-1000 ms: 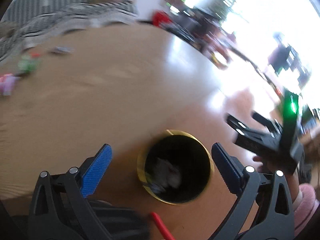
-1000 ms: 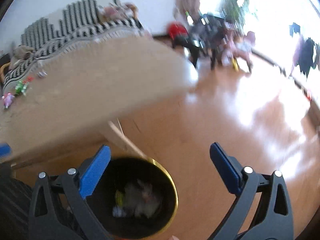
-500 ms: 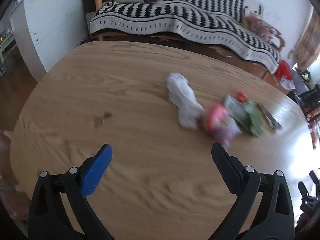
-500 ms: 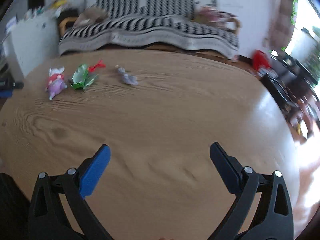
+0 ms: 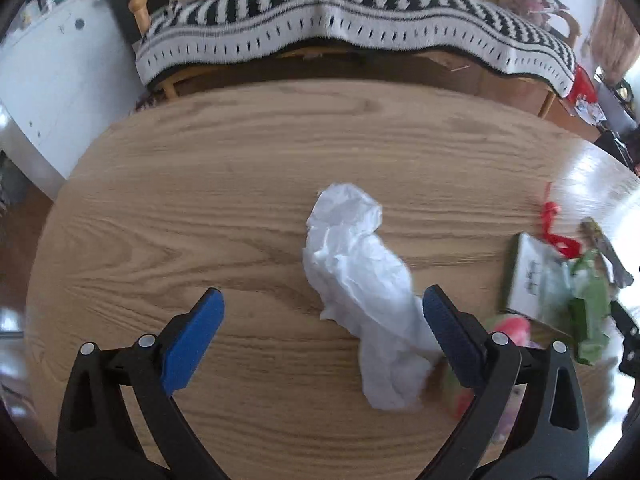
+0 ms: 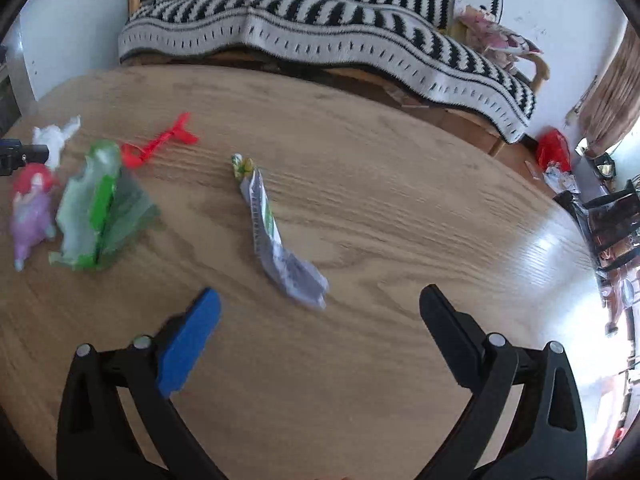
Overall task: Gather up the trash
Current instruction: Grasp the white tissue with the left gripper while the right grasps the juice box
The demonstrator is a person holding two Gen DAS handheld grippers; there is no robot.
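White tissue (image 5: 360,292) crumpled on the wood table (image 5: 200,184), lying between the spread fingers of the left gripper (image 5: 320,320), nearer the right pad (image 5: 448,336) and seemingly brushing it, though blur makes contact hard to confirm. Both fingers released, empty; likely spread wide to straddle the wad before pinching. Right gripper (image 6: 320,320) likewise gaping and empty, with the grey wrapper (image 6: 280,240) just ahead of its fingertips, slightly left of centre, flat and thin, so probably needing a low, scraping pinch. Further left of those fingers: green wrapper (image 6: 100,212), pink-purple scrap (image 6: 32,208), red twist (image 6: 160,144). Bare wood to the left of the left gripper and ahead of the tissue, ample room to shift sideways and centre. Table edge well beyond both fingertips; striped sofa (image 6: 320,28) behind, no obstacle. Clutter crowded only between the two grippers, so some risk of bumping there.
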